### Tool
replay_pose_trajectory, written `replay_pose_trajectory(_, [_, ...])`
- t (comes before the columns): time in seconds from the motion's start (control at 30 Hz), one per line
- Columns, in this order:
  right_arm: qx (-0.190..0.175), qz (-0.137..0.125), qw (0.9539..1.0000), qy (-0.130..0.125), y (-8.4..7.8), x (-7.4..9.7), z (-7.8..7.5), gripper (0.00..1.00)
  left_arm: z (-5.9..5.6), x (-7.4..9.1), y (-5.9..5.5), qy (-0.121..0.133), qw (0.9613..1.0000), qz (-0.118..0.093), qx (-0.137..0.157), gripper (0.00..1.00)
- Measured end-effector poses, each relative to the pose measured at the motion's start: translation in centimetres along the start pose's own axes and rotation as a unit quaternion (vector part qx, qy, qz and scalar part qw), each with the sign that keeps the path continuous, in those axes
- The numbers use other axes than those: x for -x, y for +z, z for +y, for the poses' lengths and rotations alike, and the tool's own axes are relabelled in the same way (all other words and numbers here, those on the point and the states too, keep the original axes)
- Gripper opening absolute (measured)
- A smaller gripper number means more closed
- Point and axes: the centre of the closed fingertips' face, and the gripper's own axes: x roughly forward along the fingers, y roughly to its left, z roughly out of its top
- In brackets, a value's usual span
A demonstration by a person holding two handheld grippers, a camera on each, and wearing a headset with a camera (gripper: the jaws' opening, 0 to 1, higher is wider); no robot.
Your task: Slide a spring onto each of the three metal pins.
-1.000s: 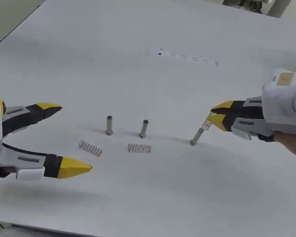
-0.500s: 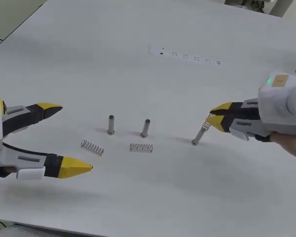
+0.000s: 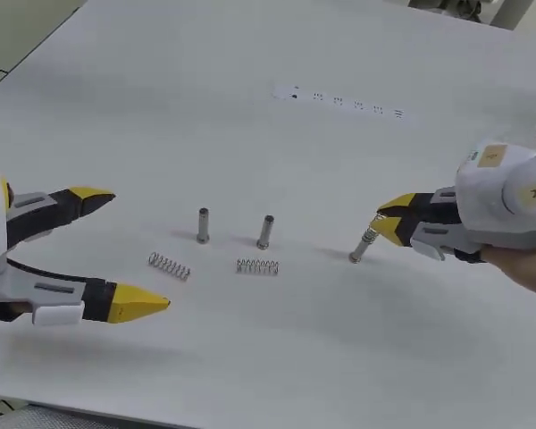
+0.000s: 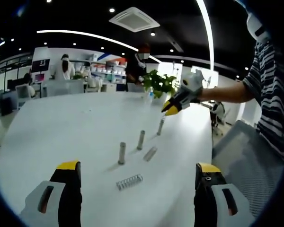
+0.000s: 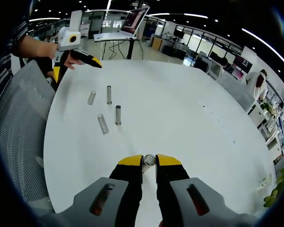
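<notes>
We see a white surface [image 3: 277, 357] with two metal pins standing upright near its middle, the left pin [image 3: 203, 225] and the middle pin [image 3: 266, 231]. Just in front of each lies a loose spring: the left spring [image 3: 168, 264] and the middle spring [image 3: 256, 266].

To the right, the third pin [image 3: 360, 248] leans toward the right gripper [image 3: 379, 221]. Its jaws are nearly closed, pinching the third spring [image 5: 150, 160] at the pin's upper end. The left gripper [image 3: 136, 250] hovers at the near left, jaws spread wide and empty, well apart from the parts.

We judge the springs to be very light thin wire coils that crush or kink easily and roll on the smooth surface. A gentle pinch across the coil near one end looks best, leaving the bore free to thread. The pins look stiff and smooth, but they are slim and free-standing, so they tip readily.

Compared with a second ago, the right gripper has dropped slightly along the leaning pin, and the spring looks further down it. The left gripper, the upright pins and the loose springs have not moved.
</notes>
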Motion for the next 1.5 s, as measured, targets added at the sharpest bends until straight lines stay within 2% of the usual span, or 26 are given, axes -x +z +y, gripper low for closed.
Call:
replay_pose_trajectory(0.47, [0.001,0.034,0.9994,0.01,-2.2,-2.0,0.9,0.08,0.0,0.0,0.1,0.003,1.0,-0.003,0.001,0.97])
replay_pose_trajectory(0.7, [-0.005,0.045,0.9989,0.016,-3.1,-2.5,1.2,0.08,-0.1,0.1,0.4,0.003,1.0,-0.006,0.0,0.97])
replay_pose_trajectory(0.83, [-0.012,0.042,0.999,0.013,-3.1,-2.5,1.1,0.08,-0.1,0.3,0.4,0.003,1.0,-0.005,0.001,0.97])
replay_pose_trajectory(1.07, [0.008,0.044,0.9988,0.018,-3.1,-2.5,1.1,0.09,-0.3,0.2,0.3,0.001,1.0,-0.004,0.001,0.97])
replay_pose_trajectory(1.17, [0.004,0.045,0.9988,0.018,-3.1,-2.5,1.1,0.1,-0.3,0.2,0.5,0.002,1.0,-0.007,0.002,0.96])
replay_pose_trajectory(1.4, [-0.019,0.034,0.9992,0.009,-2.9,-2.2,0.9,0.15,-0.3,0.2,0.4,0.0,1.0,-0.006,0.003,0.96])
replay_pose_trajectory(1.5, [-0.043,0.022,0.9988,0.005,-2.6,-1.9,0.9,0.16,-0.3,0.3,0.5,0.001,1.0,-0.006,0.003,0.96])
